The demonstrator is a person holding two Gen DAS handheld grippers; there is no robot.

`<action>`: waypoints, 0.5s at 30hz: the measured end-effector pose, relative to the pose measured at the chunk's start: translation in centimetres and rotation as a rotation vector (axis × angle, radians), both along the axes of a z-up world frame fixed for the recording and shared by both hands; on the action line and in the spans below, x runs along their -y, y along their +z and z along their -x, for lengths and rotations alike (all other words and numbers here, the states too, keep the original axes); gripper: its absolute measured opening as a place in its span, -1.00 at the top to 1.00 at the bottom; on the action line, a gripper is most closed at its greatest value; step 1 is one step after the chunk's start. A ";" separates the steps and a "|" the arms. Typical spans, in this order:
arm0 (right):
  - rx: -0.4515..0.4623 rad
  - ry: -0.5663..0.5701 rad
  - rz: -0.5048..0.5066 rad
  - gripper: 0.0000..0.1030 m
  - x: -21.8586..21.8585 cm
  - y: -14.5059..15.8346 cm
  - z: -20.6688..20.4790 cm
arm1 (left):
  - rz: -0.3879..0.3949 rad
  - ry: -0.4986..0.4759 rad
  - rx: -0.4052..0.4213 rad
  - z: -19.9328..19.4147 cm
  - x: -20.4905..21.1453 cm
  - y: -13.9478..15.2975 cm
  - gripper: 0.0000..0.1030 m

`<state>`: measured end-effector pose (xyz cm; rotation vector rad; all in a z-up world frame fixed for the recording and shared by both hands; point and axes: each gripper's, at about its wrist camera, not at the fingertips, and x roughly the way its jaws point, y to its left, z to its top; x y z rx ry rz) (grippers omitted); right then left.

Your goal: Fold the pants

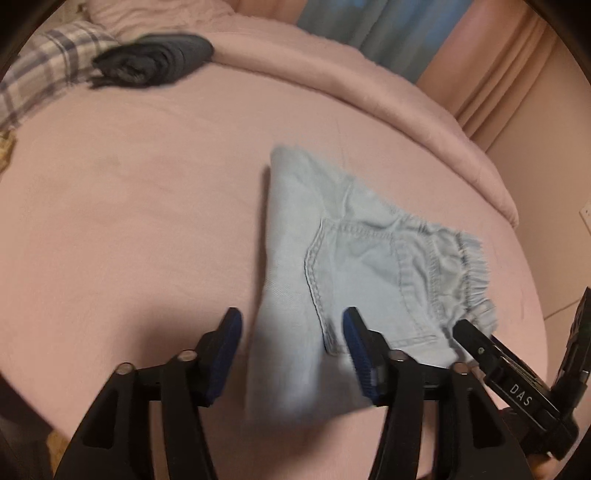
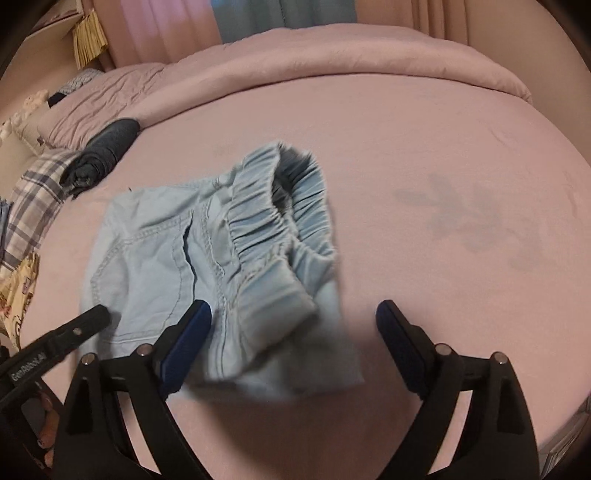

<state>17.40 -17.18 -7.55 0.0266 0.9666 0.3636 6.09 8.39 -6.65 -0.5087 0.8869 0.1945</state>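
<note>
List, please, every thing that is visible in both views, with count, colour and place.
light blue pants: one, pale denim, folded, in the middle of the bed, elastic waistband on top.
dark garment: one, dark grey, rolled up, far left near the pillows.
plaid cloth: one, white and grey-blue checks, far left edge.
bed sheet: one, pink, under everything.
duvet: one, pink, bunched along the far side.
curtains: blue and pink, behind the bed.
left gripper: one, black with blue pads, jaws open over the pants' near edge.
right gripper: one, the same colours, jaws open wide.
</note>
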 end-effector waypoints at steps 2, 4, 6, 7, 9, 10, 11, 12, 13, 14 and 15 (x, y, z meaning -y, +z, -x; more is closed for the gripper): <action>0.038 -0.011 -0.008 -0.79 0.6 1.6 0.9 | -0.003 0.017 0.043 1.3 -0.4 1.7 -0.37; 0.083 -0.018 -0.024 -0.79 1.4 3.3 2.1 | 0.002 0.018 0.081 2.5 -0.3 3.4 -0.53; 0.119 -0.024 -0.037 -0.79 1.8 4.6 3.0 | -0.013 0.014 0.108 3.3 0.0 4.8 -0.71; 0.141 -0.028 -0.043 -0.80 2.1 5.5 3.7 | -0.035 0.015 0.117 3.9 0.4 5.6 -0.75; 0.169 -0.032 -0.051 -0.81 2.5 6.7 4.5 | -0.097 0.020 0.129 4.1 1.4 6.7 -0.81; 0.183 -0.034 -0.057 -0.82 2.7 7.2 5.0 | -0.133 0.021 0.143 4.4 2.0 7.4 -0.81; 0.197 -0.036 -0.062 -0.82 2.8 7.8 5.5 | -0.150 0.021 0.149 4.2 2.6 7.6 -0.82; 0.210 -0.038 -0.065 -0.83 2.7 8.2 5.8 | -0.168 0.017 0.157 4.5 3.1 8.0 -0.82; 0.223 -0.039 -0.067 -0.84 2.7 8.6 6.1 | -0.174 0.009 0.163 4.7 3.5 8.3 -0.82; 0.230 -0.041 -0.069 -0.84 2.7 8.9 6.4 | -0.175 0.001 0.167 4.6 3.7 8.5 -0.82; 0.236 -0.043 -0.071 -0.85 2.8 9.2 6.7 | -0.175 -0.007 0.171 4.6 3.9 8.6 -0.82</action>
